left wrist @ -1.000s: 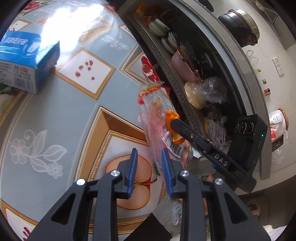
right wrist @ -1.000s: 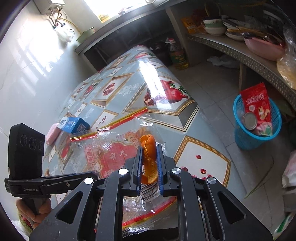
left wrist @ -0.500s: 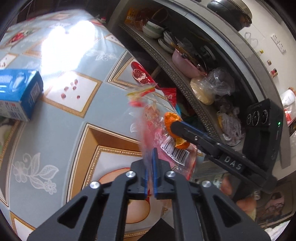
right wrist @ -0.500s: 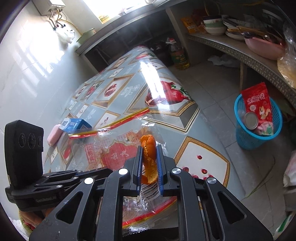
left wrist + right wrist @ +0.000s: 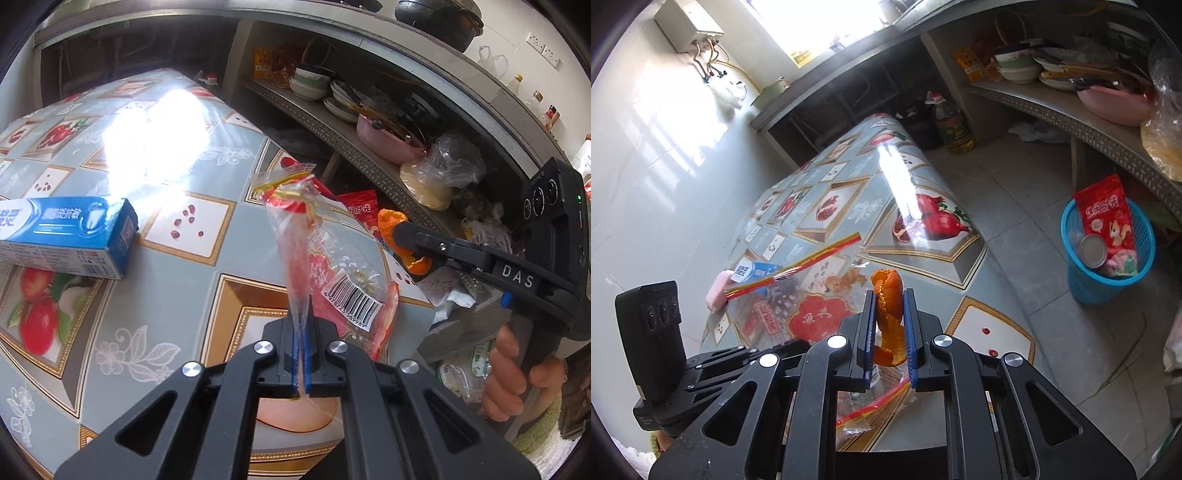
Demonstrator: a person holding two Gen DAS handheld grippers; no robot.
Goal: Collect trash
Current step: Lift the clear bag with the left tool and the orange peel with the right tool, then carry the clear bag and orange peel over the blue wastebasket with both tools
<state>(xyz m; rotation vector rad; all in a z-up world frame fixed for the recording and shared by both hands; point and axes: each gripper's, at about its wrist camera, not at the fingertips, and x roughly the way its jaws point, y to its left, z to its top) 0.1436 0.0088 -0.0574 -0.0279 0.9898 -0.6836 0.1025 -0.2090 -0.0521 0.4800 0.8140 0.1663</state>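
Orange peel (image 5: 888,317) sits clamped in right fingers (image 5: 911,332); left fingers (image 5: 295,350) pinch the plastic bag (image 5: 332,258), seemingly lifted.

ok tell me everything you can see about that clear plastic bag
The clear plastic bag is thin crinkly film with red print, a white barcode label and a red-and-yellow zip strip along its top. It is empty-looking, lifted off the tablecloth and standing edge-on, pinched at its lower edge by the left tongs, which are shut on it.
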